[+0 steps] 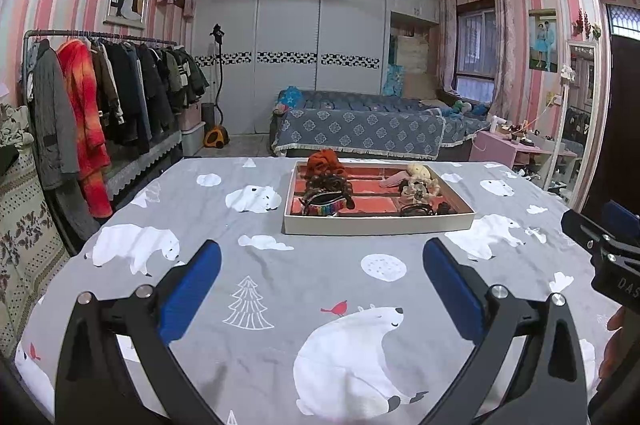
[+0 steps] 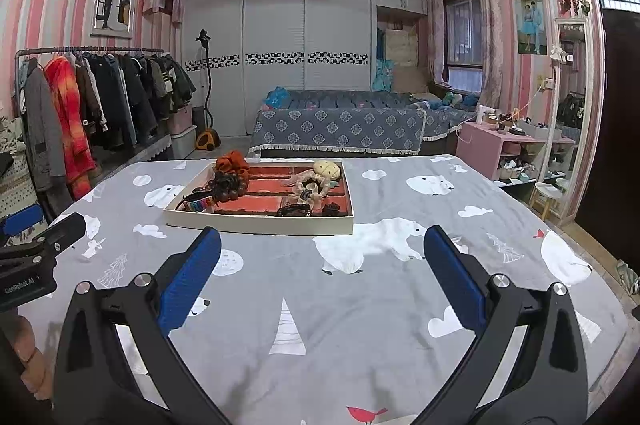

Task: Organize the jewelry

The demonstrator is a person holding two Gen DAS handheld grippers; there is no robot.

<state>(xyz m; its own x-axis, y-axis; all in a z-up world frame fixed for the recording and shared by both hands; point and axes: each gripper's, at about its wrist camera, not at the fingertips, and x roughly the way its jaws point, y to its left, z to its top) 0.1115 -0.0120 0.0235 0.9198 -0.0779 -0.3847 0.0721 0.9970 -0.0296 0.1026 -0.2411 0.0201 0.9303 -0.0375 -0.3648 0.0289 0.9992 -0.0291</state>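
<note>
A cream-walled tray [image 1: 376,225] [image 2: 256,223] with orange compartments sits on the grey polar-bear cloth, at the far middle of the table. It holds an orange scrunchie [image 1: 325,161] [image 2: 231,160], dark wooden beads [image 1: 330,185] [image 2: 228,185], a rainbow-striped band [image 1: 325,210] [image 2: 198,204], a beige fabric flower piece [image 1: 418,179] [image 2: 320,179] and black hair ties [image 1: 420,210] [image 2: 296,211]. My left gripper [image 1: 322,257] is open, short of the tray, with nothing between its fingers. My right gripper [image 2: 322,245] is open too, just before the tray's right front corner.
The grey cloth [image 1: 280,285] covers the whole table. A clothes rack [image 1: 100,97] stands at the left, a sofa [image 1: 360,129] behind the table, and a pink side table [image 2: 500,145] with a mirror at the right. A hand [image 2: 28,357] holds the left gripper's body.
</note>
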